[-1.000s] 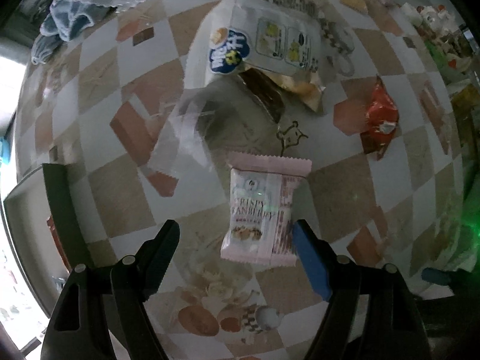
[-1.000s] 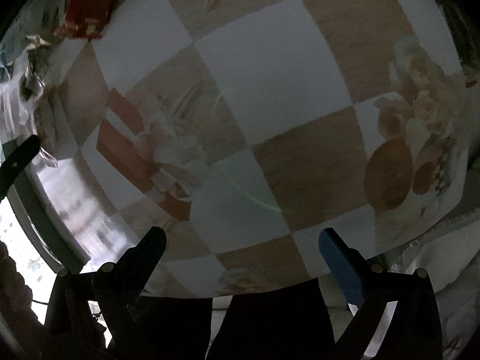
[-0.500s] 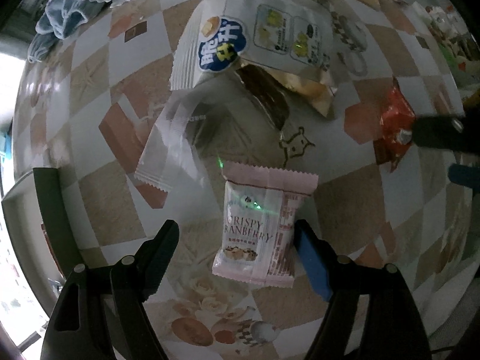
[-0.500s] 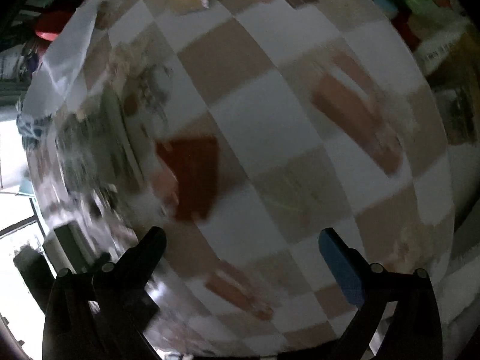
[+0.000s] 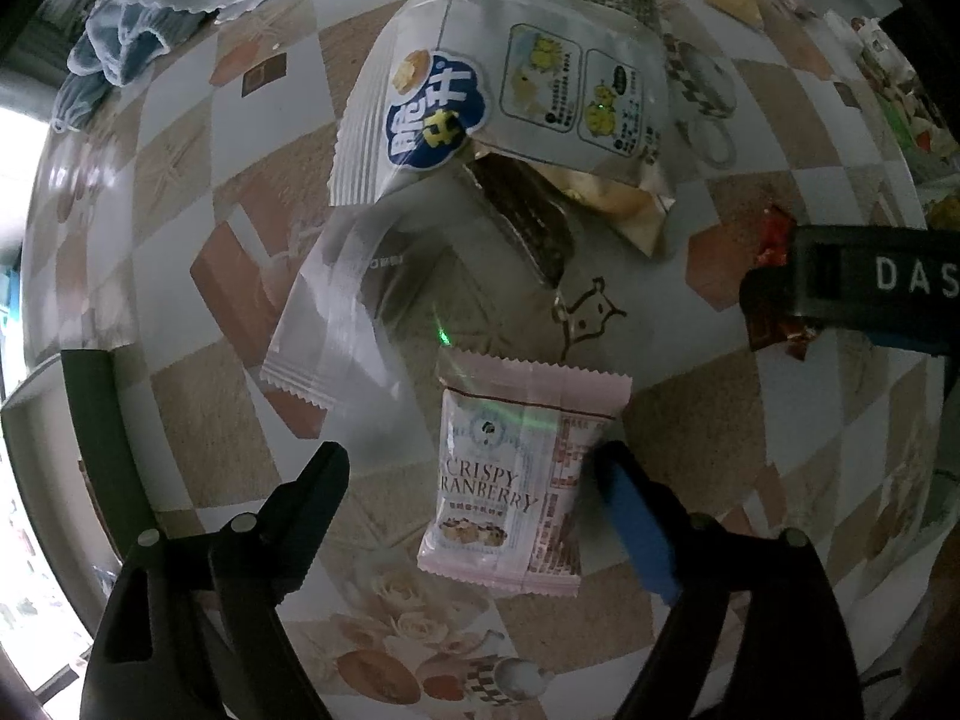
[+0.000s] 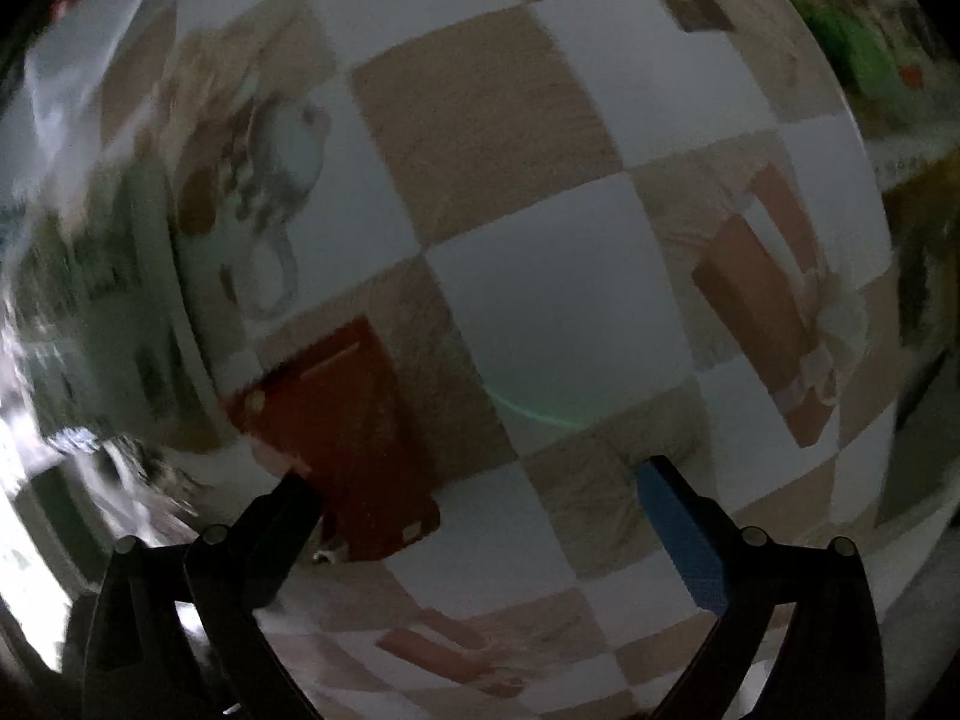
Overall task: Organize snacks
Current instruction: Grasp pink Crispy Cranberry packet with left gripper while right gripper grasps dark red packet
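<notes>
The left tool [image 5: 468, 468] is pointed down at the worktop [image 5: 750, 420], its jaws opening, with the pink packet [image 5: 510, 480] lying flat between them; the blue pad is at the packet's right edge, the black pad stands clear to the left, so nothing is gripped. The packet is judged light, soft and crinkly, its film slippery and its contents easily crushed. It is best taken across its narrow width at the middle, or pinched by a crimped end seam. The right tool [image 6: 474, 492] is held open over a red packet [image 6: 342, 426] near its left finger, seen through blur.
</notes>
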Motion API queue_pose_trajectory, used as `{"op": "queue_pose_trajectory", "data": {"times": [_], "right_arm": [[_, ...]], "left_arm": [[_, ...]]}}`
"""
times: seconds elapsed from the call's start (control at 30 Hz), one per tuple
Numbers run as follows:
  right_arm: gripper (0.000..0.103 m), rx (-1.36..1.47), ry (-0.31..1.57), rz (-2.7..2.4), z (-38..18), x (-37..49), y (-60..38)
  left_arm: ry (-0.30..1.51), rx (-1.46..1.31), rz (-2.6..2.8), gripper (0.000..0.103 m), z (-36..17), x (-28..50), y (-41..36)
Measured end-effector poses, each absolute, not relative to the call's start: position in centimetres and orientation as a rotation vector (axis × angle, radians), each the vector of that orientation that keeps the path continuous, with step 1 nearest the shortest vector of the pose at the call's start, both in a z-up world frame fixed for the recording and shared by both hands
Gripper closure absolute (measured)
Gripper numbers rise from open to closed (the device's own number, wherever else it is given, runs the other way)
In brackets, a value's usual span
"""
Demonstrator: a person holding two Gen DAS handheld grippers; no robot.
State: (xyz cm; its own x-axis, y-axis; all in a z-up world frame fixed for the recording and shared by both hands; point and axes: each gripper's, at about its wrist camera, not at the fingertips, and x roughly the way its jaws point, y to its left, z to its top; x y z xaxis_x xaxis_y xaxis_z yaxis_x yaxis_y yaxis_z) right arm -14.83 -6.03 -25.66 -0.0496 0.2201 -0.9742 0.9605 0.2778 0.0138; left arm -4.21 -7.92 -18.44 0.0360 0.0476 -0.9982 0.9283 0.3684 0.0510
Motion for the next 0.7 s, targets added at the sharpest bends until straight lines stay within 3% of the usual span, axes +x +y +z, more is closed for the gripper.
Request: {"op": "queue_pose_trajectory", "data": {"times": [0.27,0.37,0.4,0.47,0.53,0.6,0.67,0.7], "right_arm": [[0.000,1.139,1.549,-0.844,-26.0,-15.6,-7.1],[0.000,1.097,1.559,-0.822,-25.8,-15.2,-7.3],[0.001,1.064,1.560,-0.815,-25.6,-14.9,-7.2],[0.010,1.016,1.554,-0.795,-25.2,-14.2,-6.9],[0.020,0.965,1.551,-0.769,-24.6,-13.4,-6.5],[0.037,0.917,1.546,-0.745,-23.8,-12.8,-6.0],[0.072,0.895,1.533,-0.718,-23.3,-12.5,-5.7],[0.072,0.918,1.526,-0.696,-23.3,-12.6,-5.6]], "left_arm": [[1.355,1.001,-0.885,0.016,-18.2,-4.9,-9.0],[1.385,0.991,-0.902,0.026,-18.1,-5.2,-9.6],[1.397,0.979,-0.916,0.035,-17.9,-5.3,-9.7],[1.393,0.978,-0.934,0.052,-17.6,-5.8,-10.1],[1.382,0.995,-0.950,0.059,-17.4,-6.4,-10.4],[1.378,1.005,-0.954,0.059,-17.3,-6.6,-10.4],[1.385,1.004,-0.951,0.060,-17.3,-6.7,-10.0],[1.385,1.005,-0.947,0.060,-17.3,-6.6,-9.8]]}}
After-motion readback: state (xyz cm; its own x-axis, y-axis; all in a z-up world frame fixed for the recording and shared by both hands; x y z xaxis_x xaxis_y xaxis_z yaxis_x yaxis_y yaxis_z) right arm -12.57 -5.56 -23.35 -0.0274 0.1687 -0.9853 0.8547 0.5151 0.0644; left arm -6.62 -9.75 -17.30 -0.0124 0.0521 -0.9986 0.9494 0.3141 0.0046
